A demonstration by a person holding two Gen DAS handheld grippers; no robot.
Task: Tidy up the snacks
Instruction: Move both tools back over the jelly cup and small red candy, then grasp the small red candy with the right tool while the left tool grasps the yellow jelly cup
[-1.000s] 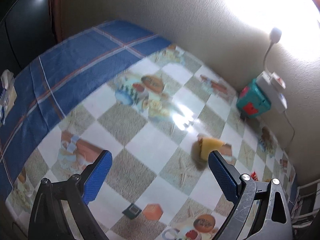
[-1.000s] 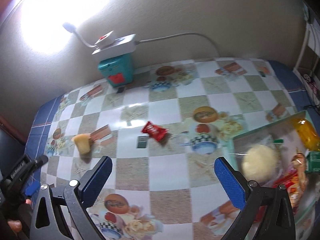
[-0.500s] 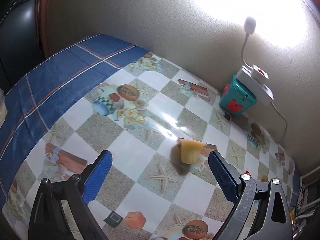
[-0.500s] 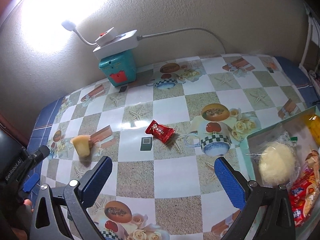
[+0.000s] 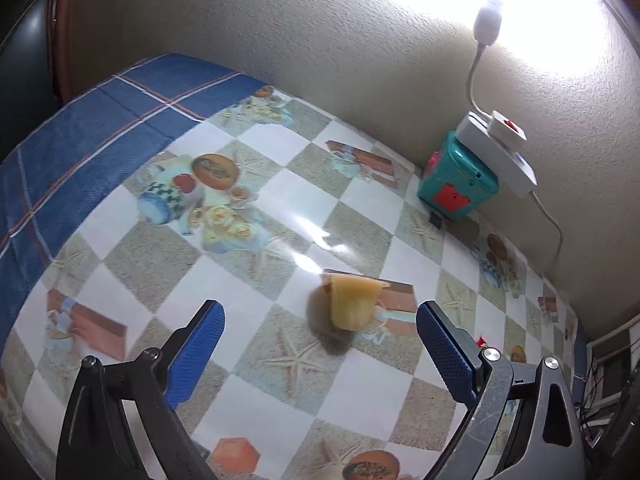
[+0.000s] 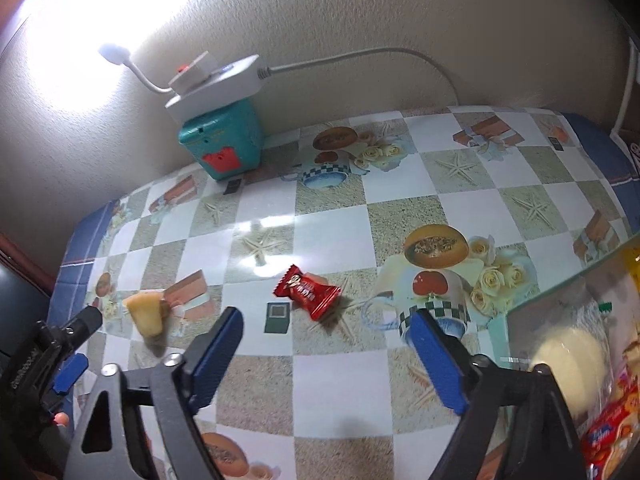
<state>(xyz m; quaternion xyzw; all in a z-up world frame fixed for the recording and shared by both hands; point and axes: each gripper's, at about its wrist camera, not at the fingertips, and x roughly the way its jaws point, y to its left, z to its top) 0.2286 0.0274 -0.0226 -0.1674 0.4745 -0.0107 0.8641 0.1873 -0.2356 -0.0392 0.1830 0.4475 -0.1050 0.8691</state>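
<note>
A yellow jelly cup (image 5: 352,300) lies tipped on the patterned tablecloth; it also shows in the right wrist view (image 6: 146,312). My left gripper (image 5: 318,336) is open and empty, with the cup just ahead between its blue fingers. A red wrapped candy (image 6: 306,290) lies mid-table. My right gripper (image 6: 326,354) is open and empty, just short of the candy. A clear snack box (image 6: 560,308) at the right holds a round pale bun (image 6: 568,364) and red packets (image 6: 612,428).
A teal box (image 5: 458,184) with a white power strip (image 5: 496,148) and a lit gooseneck lamp (image 5: 488,24) on it stands against the back wall. The left gripper shows at the left of the right wrist view (image 6: 60,352). The tablecloth's blue border (image 5: 80,140) lies left.
Both grippers have moved forward. The jelly cup now lies between the left fingers, and the red candy is closer to the right gripper. Both stay open.
</note>
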